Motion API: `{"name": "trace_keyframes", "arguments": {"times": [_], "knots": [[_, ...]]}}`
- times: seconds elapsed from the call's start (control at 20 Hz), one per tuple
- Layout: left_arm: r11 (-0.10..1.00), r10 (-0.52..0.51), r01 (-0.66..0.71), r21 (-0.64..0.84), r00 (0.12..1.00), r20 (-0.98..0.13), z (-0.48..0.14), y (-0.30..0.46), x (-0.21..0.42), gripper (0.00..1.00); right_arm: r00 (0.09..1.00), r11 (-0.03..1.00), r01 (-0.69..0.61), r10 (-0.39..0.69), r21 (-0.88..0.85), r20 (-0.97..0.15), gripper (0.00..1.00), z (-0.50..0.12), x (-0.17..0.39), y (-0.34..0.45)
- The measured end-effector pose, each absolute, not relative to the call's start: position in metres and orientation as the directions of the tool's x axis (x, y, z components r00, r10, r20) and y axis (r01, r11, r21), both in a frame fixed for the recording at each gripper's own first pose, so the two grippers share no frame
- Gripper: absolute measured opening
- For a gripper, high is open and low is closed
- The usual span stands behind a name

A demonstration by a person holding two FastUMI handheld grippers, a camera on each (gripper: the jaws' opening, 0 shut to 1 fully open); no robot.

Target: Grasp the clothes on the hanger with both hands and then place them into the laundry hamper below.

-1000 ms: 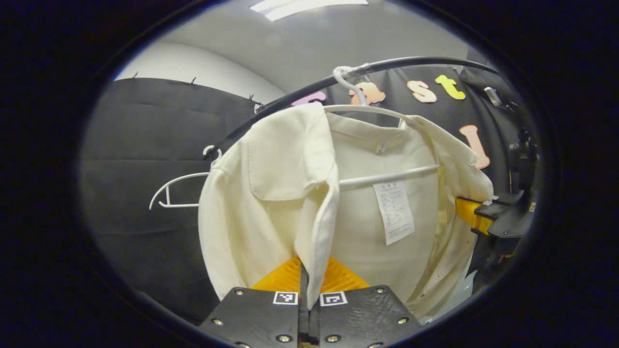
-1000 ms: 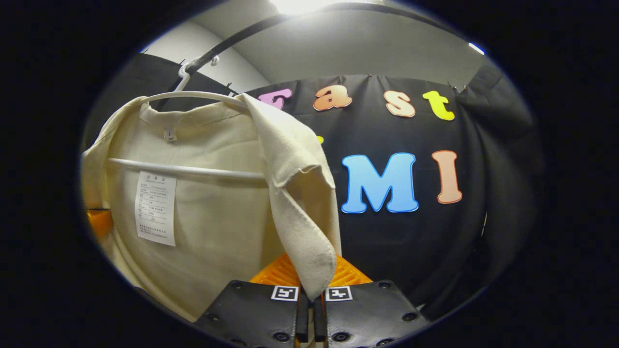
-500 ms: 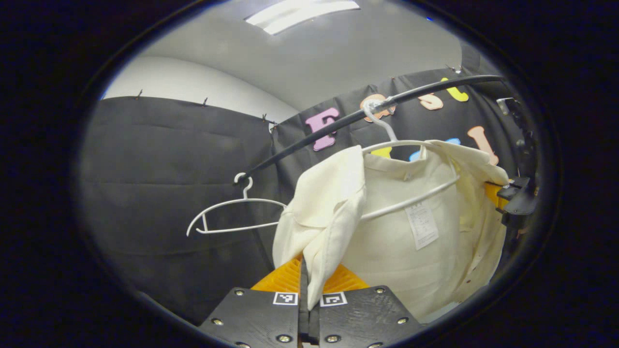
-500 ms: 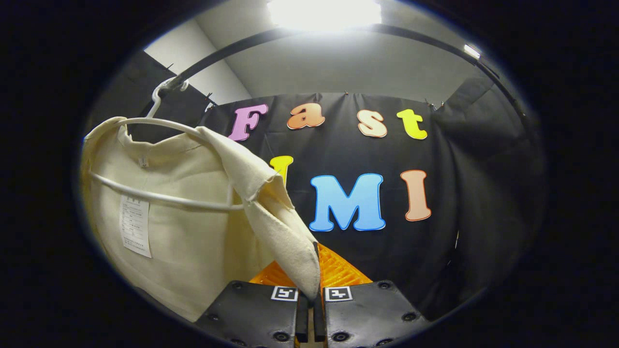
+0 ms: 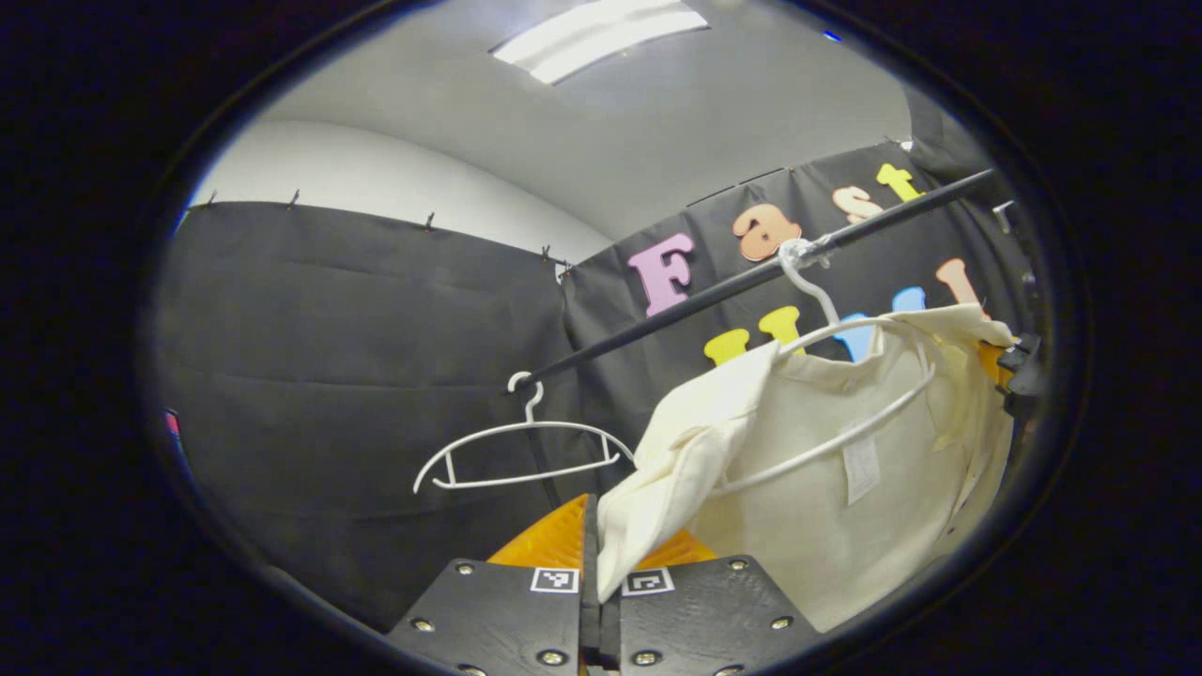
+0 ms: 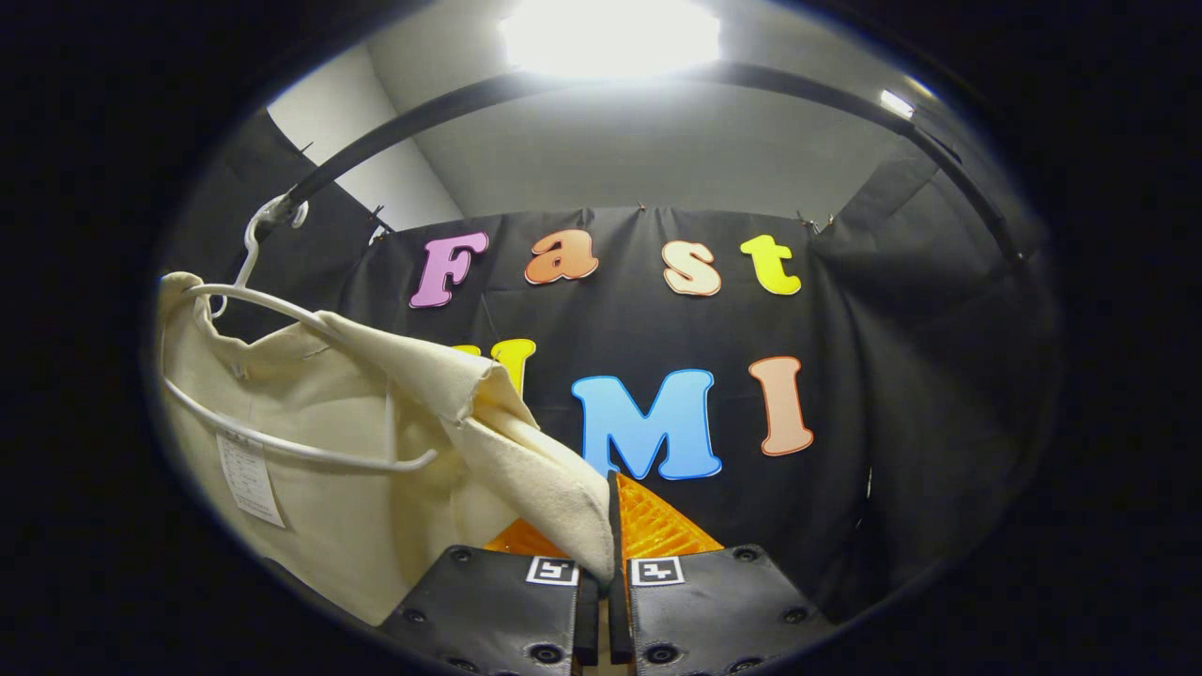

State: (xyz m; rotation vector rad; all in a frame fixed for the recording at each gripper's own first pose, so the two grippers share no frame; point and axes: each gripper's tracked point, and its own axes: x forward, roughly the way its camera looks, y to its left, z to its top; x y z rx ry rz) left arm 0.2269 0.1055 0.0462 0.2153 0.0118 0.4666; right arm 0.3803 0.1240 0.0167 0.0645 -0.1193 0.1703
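Observation:
A cream shirt (image 5: pixel 817 507) hangs open on a white hanger (image 5: pixel 845 432) hooked over a black rail (image 5: pixel 751 277). My left gripper (image 5: pixel 593 540) is shut on the shirt's front edge, pulling that side out to the left. In the right gripper view the same cream shirt (image 6: pixel 357 507) hangs at the left on its white hanger (image 6: pixel 282 446). My right gripper (image 6: pixel 608 526) is shut on the shirt's other front edge, drawn out sideways. The right gripper's dark body (image 5: pixel 1019 371) appears at the far right of the left gripper view.
A bare white hanger (image 5: pixel 526 451) hangs from the same rail, left of the shirt. The black rail (image 6: pixel 451 108) arcs overhead in the right gripper view. Black cloth walls stand close behind and to the sides.
Both grippers have pulled outward and back from the hanger, spreading the shirt's front edges apart. The shirt looks smaller and has shifted sideways in both views.

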Motion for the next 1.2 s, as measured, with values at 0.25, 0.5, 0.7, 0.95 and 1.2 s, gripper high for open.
{"name": "trace_keyframes", "arguments": {"times": [0.25,0.5,0.7,0.95,1.2], "knots": [[0.851,0.48,-0.487,0.196,0.873,0.086,0.074,0.131,0.229,0.01,0.977,0.982,-0.162,0.145,0.099,0.156,0.09,0.035,0.404,0.124],[0.851,0.477,-0.489,0.193,0.872,0.109,0.091,0.155,0.239,0.01,0.979,0.971,-0.178,0.158,0.156,0.131,0.09,0.034,0.432,0.134],[0.872,0.45,-0.46,0.17,0.888,0.095,0.094,0.163,0.26,0.0,0.979,0.964,-0.202,0.194,0.176,0.06,0.06,0.014,0.458,0.148],[0.878,0.447,-0.454,0.153,0.891,0.084,0.082,0.171,0.281,0.01,0.971,0.946,-0.231,0.239,0.226,-0.01,0.06,-0.01,0.467,0.166],[0.885,0.453,-0.447,0.13,0.892,-0.011,0.036,0.181,0.291,0.01,0.952,0.932,-0.263,0.292,0.247,-0.088,0.06,-0.044,0.468,0.179]]}}
